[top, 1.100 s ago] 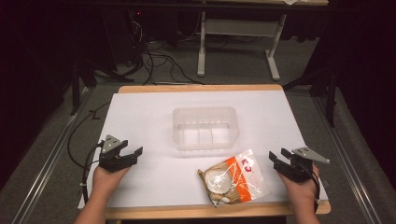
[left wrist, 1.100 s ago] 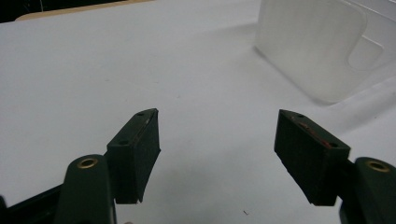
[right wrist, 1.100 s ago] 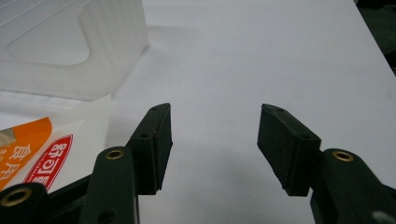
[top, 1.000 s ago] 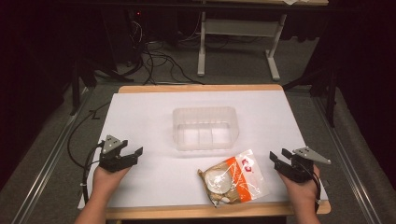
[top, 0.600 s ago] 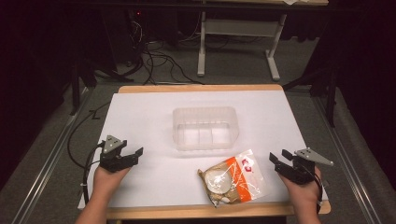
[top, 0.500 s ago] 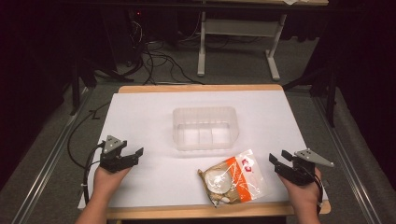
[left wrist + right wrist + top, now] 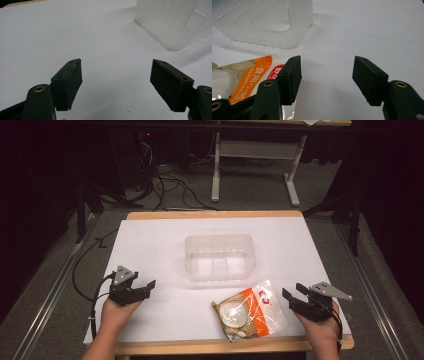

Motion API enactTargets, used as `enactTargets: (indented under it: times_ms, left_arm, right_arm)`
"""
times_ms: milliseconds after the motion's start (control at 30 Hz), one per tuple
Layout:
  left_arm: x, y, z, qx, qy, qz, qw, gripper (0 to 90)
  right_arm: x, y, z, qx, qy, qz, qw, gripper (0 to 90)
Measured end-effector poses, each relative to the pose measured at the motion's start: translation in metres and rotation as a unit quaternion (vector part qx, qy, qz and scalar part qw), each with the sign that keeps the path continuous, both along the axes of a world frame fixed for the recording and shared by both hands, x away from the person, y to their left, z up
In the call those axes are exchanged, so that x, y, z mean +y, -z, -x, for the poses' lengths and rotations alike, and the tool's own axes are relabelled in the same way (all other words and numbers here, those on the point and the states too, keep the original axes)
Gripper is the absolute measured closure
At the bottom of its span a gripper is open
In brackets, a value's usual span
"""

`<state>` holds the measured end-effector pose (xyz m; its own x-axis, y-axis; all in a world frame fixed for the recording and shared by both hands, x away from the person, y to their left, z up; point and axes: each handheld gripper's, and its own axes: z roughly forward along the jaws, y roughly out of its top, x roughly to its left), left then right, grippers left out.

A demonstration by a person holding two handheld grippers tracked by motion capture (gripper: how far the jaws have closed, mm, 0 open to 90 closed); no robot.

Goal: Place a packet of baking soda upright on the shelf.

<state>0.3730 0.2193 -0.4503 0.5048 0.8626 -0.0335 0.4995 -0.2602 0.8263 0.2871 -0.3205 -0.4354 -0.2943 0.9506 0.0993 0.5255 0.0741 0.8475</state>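
Since a second ago the right gripper (image 7: 295, 296) has edged slightly left toward the clear, orange-and-white printed snack bag (image 7: 248, 310), which lies flat near the white table's (image 7: 160, 245) front edge, just before the clear rectangular plastic container (image 7: 220, 256). Its jaws stand spread, empty, just beside the bag. The left gripper (image 7: 144, 287) rests well apart, jaws likewise spread.

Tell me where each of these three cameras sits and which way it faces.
High view: above the person's side, looking forward and down at the white table; forearms, left gripper, right gripper.
Left gripper view: rides the left gripper, open jaws toward the clear plastic tub.
Right gripper view: rides the right gripper, beside the orange-and-clear snack bag.
All share the tub.
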Motion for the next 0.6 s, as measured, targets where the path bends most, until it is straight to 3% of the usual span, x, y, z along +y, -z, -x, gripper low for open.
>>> enactTargets:
  times_ms: [467,600]
  left_arm:
    - [0.000,-0.002,0.001,-0.006,0.010,0.004,0.9999,25.8]
    - [0.002,-0.004,0.002,-0.007,0.012,0.008,0.9999,25.8]
  right_arm:
    - [0.012,0.000,0.003,0.006,-0.009,0.007,0.9999,33.1]
    - [0.019,0.002,0.003,0.022,-0.021,-0.002,0.9995,29.2]
